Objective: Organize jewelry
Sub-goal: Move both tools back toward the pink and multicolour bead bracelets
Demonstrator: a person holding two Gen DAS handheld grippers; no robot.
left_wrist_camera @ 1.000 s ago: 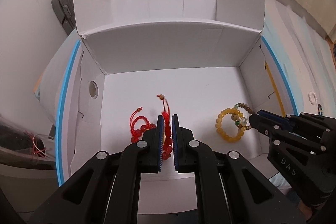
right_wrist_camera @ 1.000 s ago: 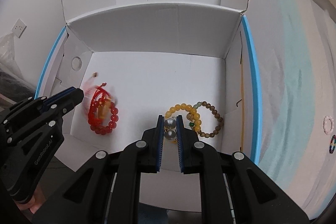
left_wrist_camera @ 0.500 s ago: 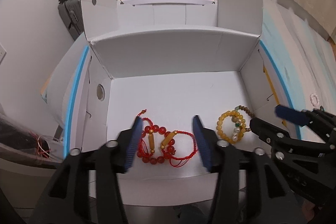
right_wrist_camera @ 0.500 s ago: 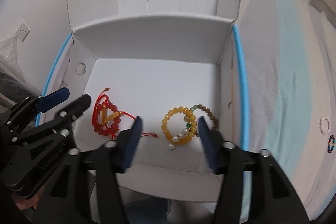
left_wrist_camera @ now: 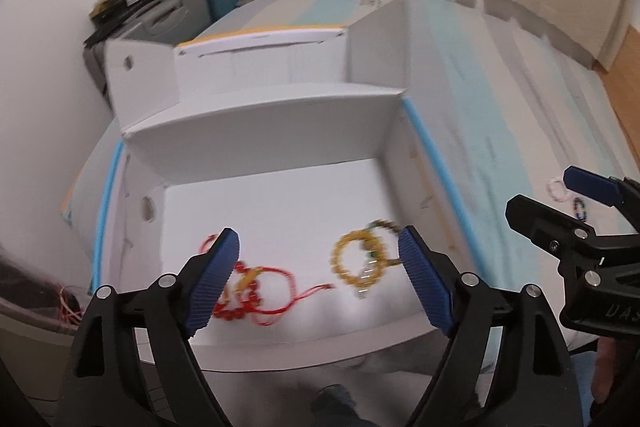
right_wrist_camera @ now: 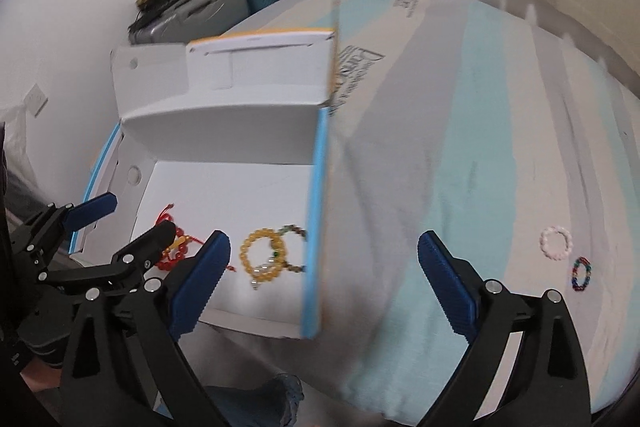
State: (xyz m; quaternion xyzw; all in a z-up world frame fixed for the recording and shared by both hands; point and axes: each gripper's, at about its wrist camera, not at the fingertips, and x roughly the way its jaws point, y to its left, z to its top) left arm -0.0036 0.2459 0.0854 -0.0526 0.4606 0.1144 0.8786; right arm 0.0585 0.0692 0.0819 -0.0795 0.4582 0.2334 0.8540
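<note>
Suitcases and piled clothes crowd the upper left corner against a pale wall, and a bedsheet striped grey and teal fills the right of both views. At centre sits the white cardboard box, flaps up, blue tape along its side edges; its right wall stands between the beads inside and the two bracelets out on the sheet.

On the box floor, lower centre of the left view, lie a tangle of red cord-and-bead bracelets and, to their right, a yellow bead bracelet overlapping a brown bead bracelet and some pale beads; blur keeps me from counting the red ones. At the right edge of the right view a pink bead bracelet lies just above a multicoloured bracelet.

My left gripper and my right gripper have both just been opening and now gape wide, with nothing between the blue pads.
</note>
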